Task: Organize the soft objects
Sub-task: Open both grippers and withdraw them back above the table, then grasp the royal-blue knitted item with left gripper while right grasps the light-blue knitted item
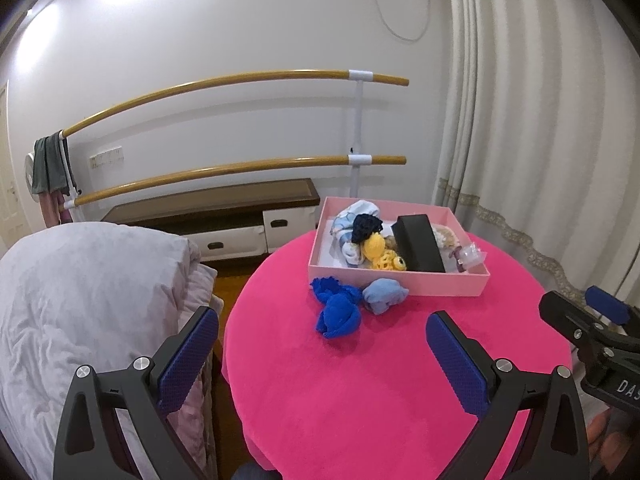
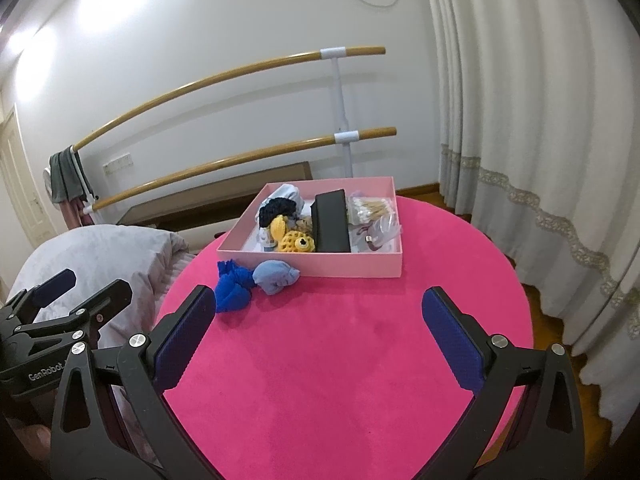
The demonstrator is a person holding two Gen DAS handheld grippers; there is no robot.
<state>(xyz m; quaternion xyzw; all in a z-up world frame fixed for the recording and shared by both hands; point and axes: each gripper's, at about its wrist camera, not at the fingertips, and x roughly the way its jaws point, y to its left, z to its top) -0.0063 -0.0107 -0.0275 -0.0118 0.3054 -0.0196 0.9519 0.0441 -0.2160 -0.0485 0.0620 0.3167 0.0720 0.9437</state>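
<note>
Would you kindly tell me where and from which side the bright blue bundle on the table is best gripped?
I would grip the bright blue bundle across its rounded near lump, coming from above and the near side. The light blue bundle touches its right side and the pink box stands just behind, so those sides look crowded. The open left gripper seems closer.

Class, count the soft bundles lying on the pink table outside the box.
2: a bright blue bundle and a light blue bundle, touching, just before the pink box. None seem hidden.

On my feeds, bright even indoor light, glare patches high on the wall [image 1: 120, 8], heavy fisheye bending, dark corners.
</note>
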